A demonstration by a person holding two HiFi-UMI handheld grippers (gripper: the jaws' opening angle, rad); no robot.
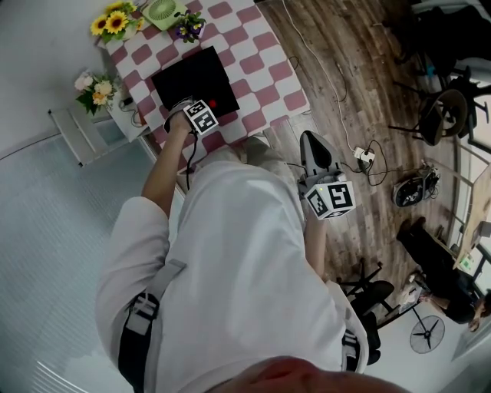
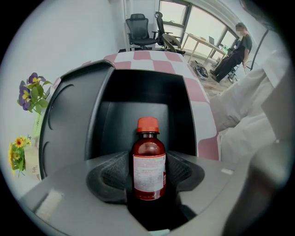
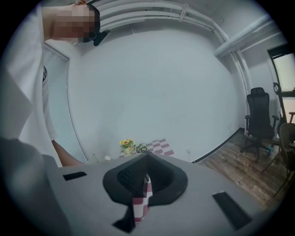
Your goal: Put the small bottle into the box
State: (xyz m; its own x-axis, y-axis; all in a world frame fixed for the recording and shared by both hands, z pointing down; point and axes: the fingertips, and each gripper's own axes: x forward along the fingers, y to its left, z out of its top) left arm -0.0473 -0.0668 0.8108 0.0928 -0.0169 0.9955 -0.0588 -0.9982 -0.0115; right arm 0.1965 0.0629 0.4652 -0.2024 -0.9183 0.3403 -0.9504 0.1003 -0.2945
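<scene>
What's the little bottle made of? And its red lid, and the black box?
The small bottle is see-through dark brown and shiny, so glass or plastic; I can't tell which. Its label looks like paper. The cap is solid red and dull, likely plastic. The box is black, smooth, matte, with rounded moulded edges, probably plastic.

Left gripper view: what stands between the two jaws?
The small bottle, upright with a red cap, stands between the left gripper's jaws, the open black box behind it; the left gripper view shows this.

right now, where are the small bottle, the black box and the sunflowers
small bottle (image 2: 149, 171): left gripper view, its white label
black box (image 2: 138, 90): left gripper view, inner back wall
sunflowers (image 1: 113, 21): head view, yellow blooms
</scene>
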